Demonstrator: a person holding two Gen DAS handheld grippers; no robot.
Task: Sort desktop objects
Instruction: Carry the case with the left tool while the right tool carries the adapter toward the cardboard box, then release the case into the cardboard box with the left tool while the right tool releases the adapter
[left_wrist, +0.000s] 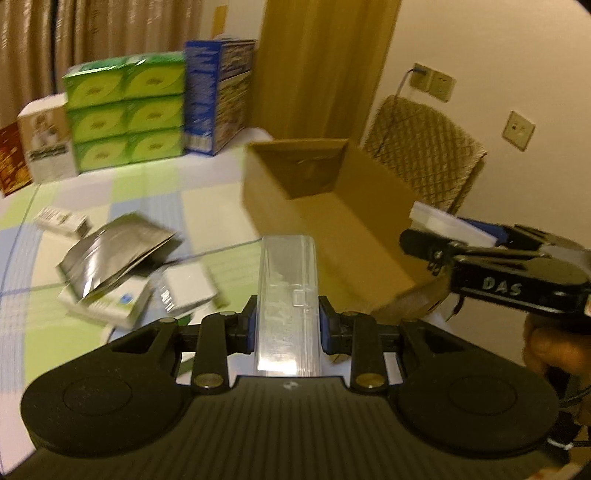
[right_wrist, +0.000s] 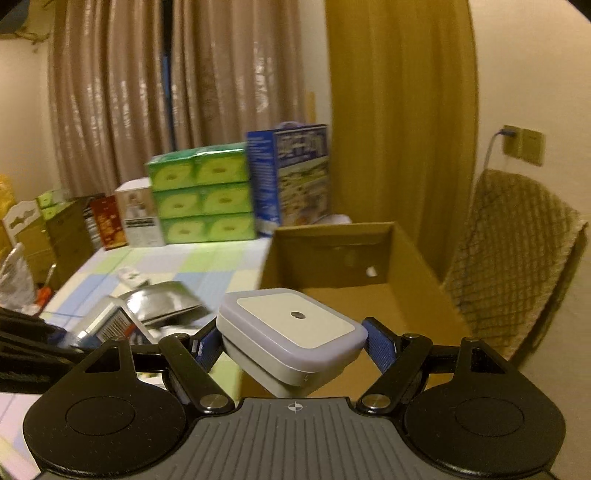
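My left gripper is shut on a clear plastic case, held upright above the checked tablecloth, near the front corner of an open brown cardboard box. My right gripper is shut on a square white night-light with a small dark sensor dot, held over the near edge of the cardboard box. From the left wrist view the right gripper reaches in from the right with the white night-light above the box's right wall. A silver foil pouch and small white boxes lie left of the cardboard box.
Stacked green tissue packs, a blue carton and other packages line the table's far edge. A woven chair back stands right of the box by the wall. A hand holds the right gripper. Curtains hang behind.
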